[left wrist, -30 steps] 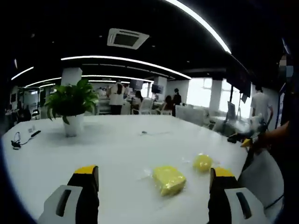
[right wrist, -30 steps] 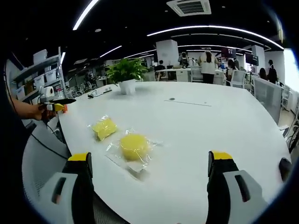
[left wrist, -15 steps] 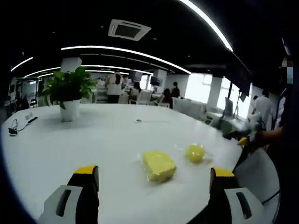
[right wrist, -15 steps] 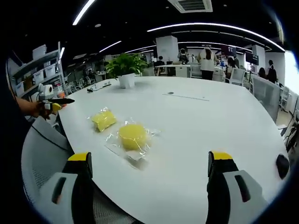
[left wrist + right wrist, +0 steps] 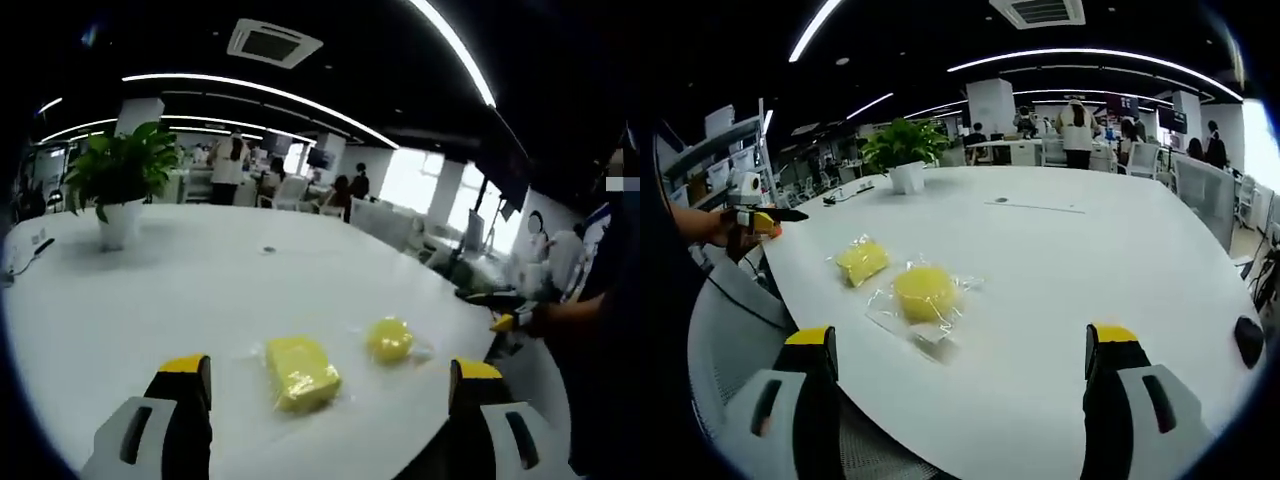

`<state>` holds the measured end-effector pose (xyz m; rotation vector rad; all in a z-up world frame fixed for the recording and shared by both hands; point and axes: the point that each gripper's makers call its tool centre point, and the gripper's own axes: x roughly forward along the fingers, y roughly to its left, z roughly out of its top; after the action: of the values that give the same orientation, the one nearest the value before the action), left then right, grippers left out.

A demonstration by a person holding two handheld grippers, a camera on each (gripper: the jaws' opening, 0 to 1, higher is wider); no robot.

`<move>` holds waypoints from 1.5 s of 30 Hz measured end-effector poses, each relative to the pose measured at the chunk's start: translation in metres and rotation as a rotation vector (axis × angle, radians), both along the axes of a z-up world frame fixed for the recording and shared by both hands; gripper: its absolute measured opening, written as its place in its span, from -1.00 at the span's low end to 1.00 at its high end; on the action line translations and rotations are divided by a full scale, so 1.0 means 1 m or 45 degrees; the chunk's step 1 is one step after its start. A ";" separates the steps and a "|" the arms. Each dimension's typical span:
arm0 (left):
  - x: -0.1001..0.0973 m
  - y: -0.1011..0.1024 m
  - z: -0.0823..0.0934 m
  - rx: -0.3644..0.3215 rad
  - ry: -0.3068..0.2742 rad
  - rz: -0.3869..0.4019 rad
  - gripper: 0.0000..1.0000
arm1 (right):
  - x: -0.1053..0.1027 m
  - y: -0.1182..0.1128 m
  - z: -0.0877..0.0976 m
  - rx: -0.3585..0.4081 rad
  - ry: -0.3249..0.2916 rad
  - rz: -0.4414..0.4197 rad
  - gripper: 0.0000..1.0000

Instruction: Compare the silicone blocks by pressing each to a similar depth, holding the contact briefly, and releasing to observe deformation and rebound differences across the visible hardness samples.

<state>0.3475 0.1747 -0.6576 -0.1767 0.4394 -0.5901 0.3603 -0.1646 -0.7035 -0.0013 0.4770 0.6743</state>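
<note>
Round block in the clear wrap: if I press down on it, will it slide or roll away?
The round block lies flat like a disc, so it probably won't roll. Its loose clear wrap on the smooth white table may let it skid. It looks soft, so likely to dent.

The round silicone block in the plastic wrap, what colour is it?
Yellow; the round silicone block shows best in the right gripper view.

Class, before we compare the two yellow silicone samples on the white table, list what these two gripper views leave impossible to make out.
- Any hardness labels on the square block and the round block: too small, under glary clear wrap.
- Dark object at the table edge: right gripper view, cut off by the rim.
- Small item mid-table: left gripper view, too small.
</note>
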 end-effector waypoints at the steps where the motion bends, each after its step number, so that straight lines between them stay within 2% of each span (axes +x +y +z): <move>1: 0.003 -0.005 0.000 0.000 0.010 -0.018 1.00 | 0.000 0.000 0.000 0.004 0.001 -0.004 0.93; 3: 0.007 -0.011 0.002 -0.007 0.003 -0.028 1.00 | 0.001 0.000 0.000 0.015 0.003 -0.014 0.93; 5: 0.012 -0.017 0.001 -0.029 0.028 -0.026 1.00 | 0.001 0.001 0.000 0.031 0.008 -0.031 0.93; 6: 0.015 -0.023 0.002 -0.073 0.051 -0.019 1.00 | 0.001 0.003 0.002 0.038 -0.003 -0.036 0.93; 8: 0.021 -0.029 0.004 -0.101 0.044 -0.002 1.00 | 0.000 0.004 0.001 0.041 0.002 -0.037 0.93; 10: 0.029 -0.035 0.002 -0.115 0.081 0.013 1.00 | 0.000 0.004 0.000 0.043 -0.001 -0.039 0.93; 14: 0.042 -0.052 0.006 -0.156 0.099 -0.008 1.00 | -0.001 0.003 0.000 0.061 -0.004 -0.054 0.93; 20: 0.059 -0.068 -0.001 -0.215 0.163 -0.007 1.00 | -0.003 0.000 -0.001 0.055 -0.035 -0.073 0.93; 22: 0.064 -0.077 0.003 -0.286 0.151 -0.021 1.00 | -0.003 -0.002 -0.003 0.049 -0.030 -0.080 0.93; 26: 0.071 -0.089 -0.009 -0.285 0.250 -0.043 1.00 | -0.006 -0.004 -0.002 0.059 -0.015 -0.088 0.93; 28: 0.077 -0.097 -0.009 -0.311 0.259 -0.057 1.00 | -0.007 -0.003 0.004 0.066 -0.058 -0.074 0.93; 30: 0.080 -0.103 -0.012 -0.315 0.284 -0.061 1.00 | -0.011 0.000 0.001 0.085 -0.003 -0.052 0.93; 34: 0.090 -0.117 -0.022 -0.337 0.346 -0.065 0.99 | -0.013 0.003 -0.001 0.080 -0.008 -0.039 0.93; 35: 0.092 -0.121 -0.028 -0.344 0.381 -0.065 0.99 | -0.013 0.003 -0.001 0.084 -0.002 -0.043 0.93; 42: 0.105 -0.134 -0.045 -0.347 0.462 -0.066 0.98 | -0.016 0.004 -0.001 0.098 -0.004 -0.052 0.93; 45: 0.108 -0.140 -0.048 -0.406 0.509 -0.065 0.98 | -0.015 0.002 -0.001 0.094 0.004 -0.062 0.93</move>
<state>0.4559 0.0346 -0.7052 -0.5963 0.7362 -0.6751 0.3450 -0.1627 -0.7048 0.0809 0.4538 0.6441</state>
